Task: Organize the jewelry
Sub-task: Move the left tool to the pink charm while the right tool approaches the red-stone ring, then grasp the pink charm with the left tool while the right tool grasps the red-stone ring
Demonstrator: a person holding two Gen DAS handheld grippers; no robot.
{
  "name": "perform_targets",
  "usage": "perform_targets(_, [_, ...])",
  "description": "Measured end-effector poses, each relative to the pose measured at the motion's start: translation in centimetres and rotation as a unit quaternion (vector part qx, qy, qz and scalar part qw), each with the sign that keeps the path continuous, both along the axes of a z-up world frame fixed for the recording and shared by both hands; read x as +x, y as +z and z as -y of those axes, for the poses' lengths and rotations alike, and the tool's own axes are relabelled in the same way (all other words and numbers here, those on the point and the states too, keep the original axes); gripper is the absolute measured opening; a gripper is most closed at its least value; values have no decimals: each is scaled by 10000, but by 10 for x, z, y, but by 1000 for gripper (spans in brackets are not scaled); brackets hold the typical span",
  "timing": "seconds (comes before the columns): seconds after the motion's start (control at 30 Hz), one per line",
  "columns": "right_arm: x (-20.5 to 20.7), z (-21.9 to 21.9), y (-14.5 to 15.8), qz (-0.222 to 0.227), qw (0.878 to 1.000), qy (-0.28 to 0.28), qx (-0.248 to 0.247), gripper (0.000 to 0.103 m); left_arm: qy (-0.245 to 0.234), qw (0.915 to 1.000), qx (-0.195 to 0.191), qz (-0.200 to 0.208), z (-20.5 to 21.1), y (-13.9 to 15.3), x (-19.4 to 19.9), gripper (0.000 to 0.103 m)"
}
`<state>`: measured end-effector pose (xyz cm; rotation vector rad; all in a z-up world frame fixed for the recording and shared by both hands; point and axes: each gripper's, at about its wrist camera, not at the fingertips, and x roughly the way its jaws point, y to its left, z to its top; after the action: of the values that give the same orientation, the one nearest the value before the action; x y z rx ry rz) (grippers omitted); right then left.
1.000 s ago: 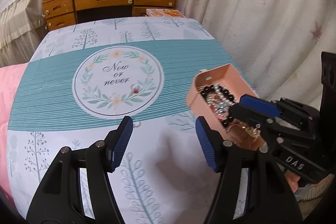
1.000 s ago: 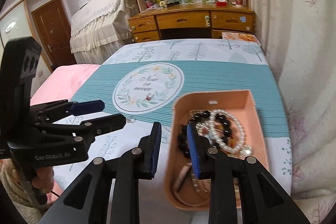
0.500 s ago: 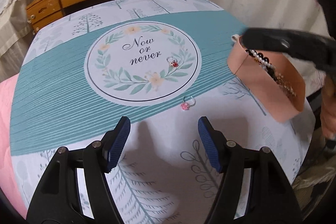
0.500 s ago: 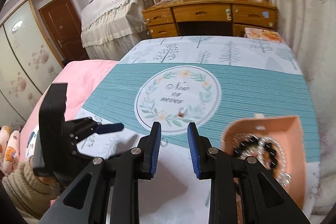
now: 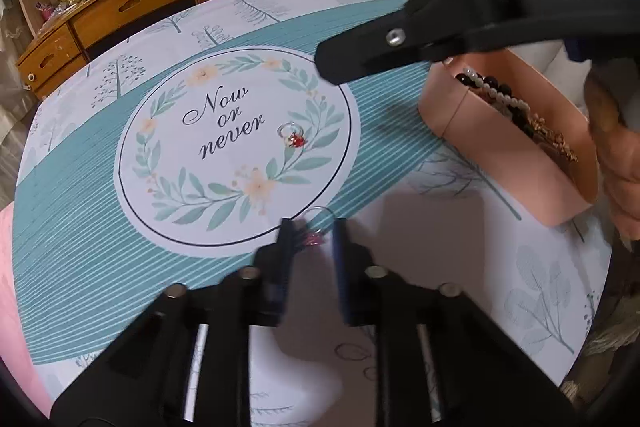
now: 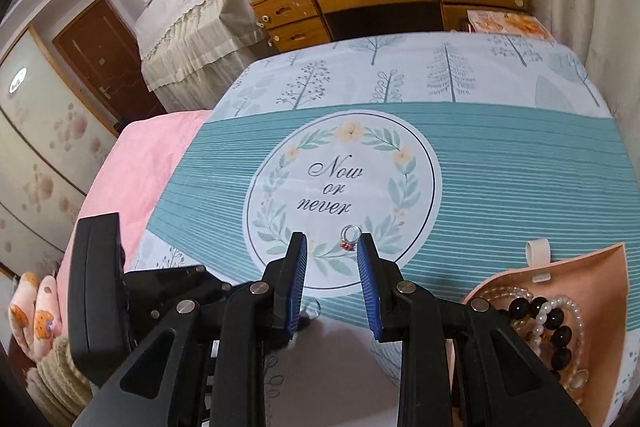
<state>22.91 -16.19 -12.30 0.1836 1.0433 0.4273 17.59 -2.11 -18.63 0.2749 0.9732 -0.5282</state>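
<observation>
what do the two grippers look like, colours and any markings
Both are black plastic scissor-style clamps with silver rivets and blue finger pads. The left gripper appears motion-blurred. The right gripper carries grey "DAS" lettering on its body in the left wrist view. No cables show.

Black hand-held gripper point(image 6: 332, 267), blue pads point(image 6: 366, 287), silver screws.

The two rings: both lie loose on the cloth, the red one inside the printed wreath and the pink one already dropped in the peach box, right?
Not quite. The pink ring is not in the box; the left wrist view shows it on the cloth between the left gripper's fingers. The red ring does lie inside the wreath.
</observation>
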Motion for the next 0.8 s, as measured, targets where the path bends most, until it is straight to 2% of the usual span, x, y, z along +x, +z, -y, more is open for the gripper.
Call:
perform_targets(0.1, [9,1,-7,-149,9999,-71,-1,26,164,9998,-72,-15,-1,0,2,7])
perform_targets(0.23, [19,-4,-17,-390,9992,-94,-70,26,695,9969,-320,-189,-18,2,9,6])
perform_targets(0.33, [28,-13,-26,-568,9982,-28,-164,26,1167,9912,-564,-287,-38,5,14,6])
perform_targets(0.5, [33,-25,-41,-816,9963,7,-272,26,1648,9821,-839,-358,-64,9,13,6])
perform_targets(0.67, [37,-29,-54,-963,9948,-63,-337,26,1884,9740,-1145,-525,-82,8,9,6])
perform_targets(0.8, [40,-36,-59,-925,9945,-56,-477,26,1951,9713,-1223,-596,-85,5,7,6])
